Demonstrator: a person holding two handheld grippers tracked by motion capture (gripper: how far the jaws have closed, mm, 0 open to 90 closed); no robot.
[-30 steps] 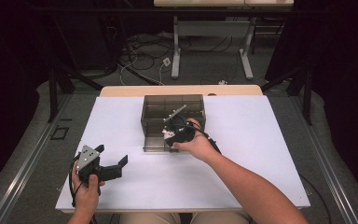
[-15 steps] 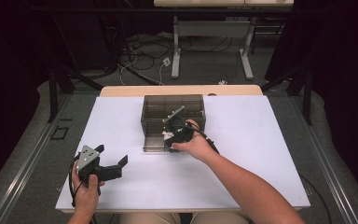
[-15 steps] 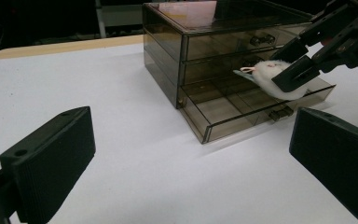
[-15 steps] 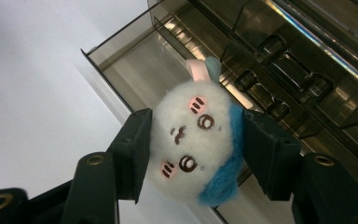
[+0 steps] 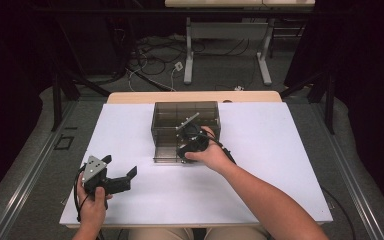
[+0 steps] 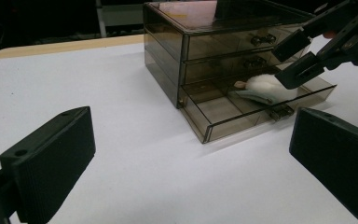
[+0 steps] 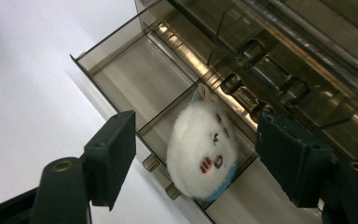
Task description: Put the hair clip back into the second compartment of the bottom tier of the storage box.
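One drawer unit [image 5: 185, 131] with three drawers, one plush toy [image 7: 203, 148], two grippers.

A white table [image 5: 280, 165] carries the things; a strip of bare light wood [image 5: 190, 96] shows along its far edge. A smoky transparent drawer cabinet [image 5: 166, 116] stands directly on the white surface, near the far edge and about midway between left and right. Its bottom drawer [image 6: 223, 116] is pulled out toward the near side and lies low over the tabletop. The wide areas to the left, to the right and on the near side of the cabinet are plain white surface.
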